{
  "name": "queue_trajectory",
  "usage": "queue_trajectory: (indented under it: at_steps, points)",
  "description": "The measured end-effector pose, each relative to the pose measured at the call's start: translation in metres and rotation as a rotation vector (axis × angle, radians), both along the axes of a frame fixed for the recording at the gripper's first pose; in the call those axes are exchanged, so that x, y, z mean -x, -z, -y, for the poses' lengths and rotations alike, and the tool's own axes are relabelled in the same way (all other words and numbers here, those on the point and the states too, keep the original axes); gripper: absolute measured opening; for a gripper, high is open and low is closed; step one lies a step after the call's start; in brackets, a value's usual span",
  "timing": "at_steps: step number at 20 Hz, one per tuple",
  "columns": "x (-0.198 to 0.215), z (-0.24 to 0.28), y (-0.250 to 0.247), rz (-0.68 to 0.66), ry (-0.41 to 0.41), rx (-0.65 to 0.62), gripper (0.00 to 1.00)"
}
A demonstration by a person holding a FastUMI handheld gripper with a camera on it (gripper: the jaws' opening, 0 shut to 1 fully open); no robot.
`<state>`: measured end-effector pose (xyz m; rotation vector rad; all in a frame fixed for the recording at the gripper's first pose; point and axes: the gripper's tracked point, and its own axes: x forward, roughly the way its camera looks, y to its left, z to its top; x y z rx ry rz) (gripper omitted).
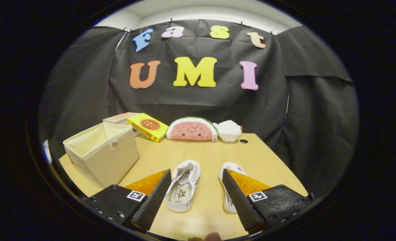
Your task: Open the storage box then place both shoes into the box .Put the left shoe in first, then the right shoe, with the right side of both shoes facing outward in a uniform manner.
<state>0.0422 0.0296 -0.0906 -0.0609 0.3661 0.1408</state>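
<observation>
Two white shoes lie side by side on the wooden table [204, 150], toes pointing away from me. The left shoe [183, 185] rests between my fingers, close to the left finger. The right shoe [229, 180] is partly hidden behind the right finger. A beige fabric storage box [102, 152] stands left of the shoes with its top open and nothing visible inside. My gripper [195, 179] hovers above the near part of the table, open wide, holding nothing.
At the back of the table lie a yellow box [148, 127], a pale box [119, 117] behind it, a watermelon plush [191, 129] and a white plush [229, 131]. A small hole [243, 141] marks the table's far right. Black cloth walls surround the table.
</observation>
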Motion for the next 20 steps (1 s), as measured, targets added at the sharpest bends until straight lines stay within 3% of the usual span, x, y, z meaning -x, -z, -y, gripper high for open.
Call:
queue_trajectory:
  at_steps: [5,15,16,19,20]
  points:
    - [-0.028,0.000,0.044,-0.181,-0.031,0.056,0.95]
    - [-0.073,-0.011,0.111,-0.512,-0.048,-0.062,0.94]
    - [-0.077,-0.014,0.117,-0.533,-0.045,-0.077,0.91]
    - [-0.091,-0.019,0.124,-0.565,-0.042,-0.091,0.51]
    - [-0.093,-0.021,0.128,-0.583,-0.044,-0.098,0.42]
